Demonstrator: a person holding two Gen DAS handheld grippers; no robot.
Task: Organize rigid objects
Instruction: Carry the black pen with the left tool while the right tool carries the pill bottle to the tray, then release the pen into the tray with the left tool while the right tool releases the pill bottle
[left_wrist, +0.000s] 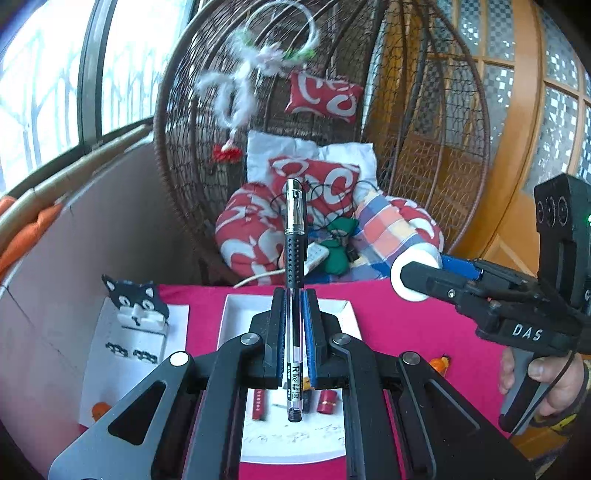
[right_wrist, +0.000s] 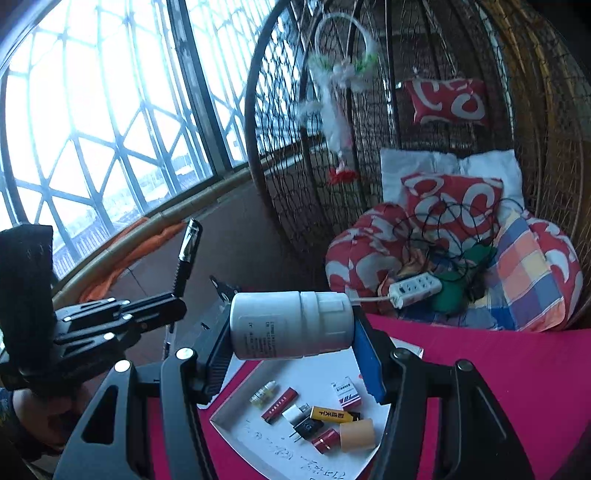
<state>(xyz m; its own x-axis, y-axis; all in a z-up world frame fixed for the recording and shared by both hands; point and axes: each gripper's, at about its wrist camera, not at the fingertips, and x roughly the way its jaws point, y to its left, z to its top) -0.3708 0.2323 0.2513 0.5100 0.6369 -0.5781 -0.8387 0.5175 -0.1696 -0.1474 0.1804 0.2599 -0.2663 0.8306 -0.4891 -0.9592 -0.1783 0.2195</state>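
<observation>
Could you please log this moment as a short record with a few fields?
left gripper: shut on pen, pen pointing forward
right gripper: shut on white bottle, bottle lying sideways between the jaws
white tray: on the pink tablecloth, holding small items
cat-face holder: left of the tray

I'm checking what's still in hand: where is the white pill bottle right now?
The white pill bottle lies sideways, clamped in the right tool, held above the white tray of small items on the pink tablecloth, right of the pen-holding left tool.
</observation>
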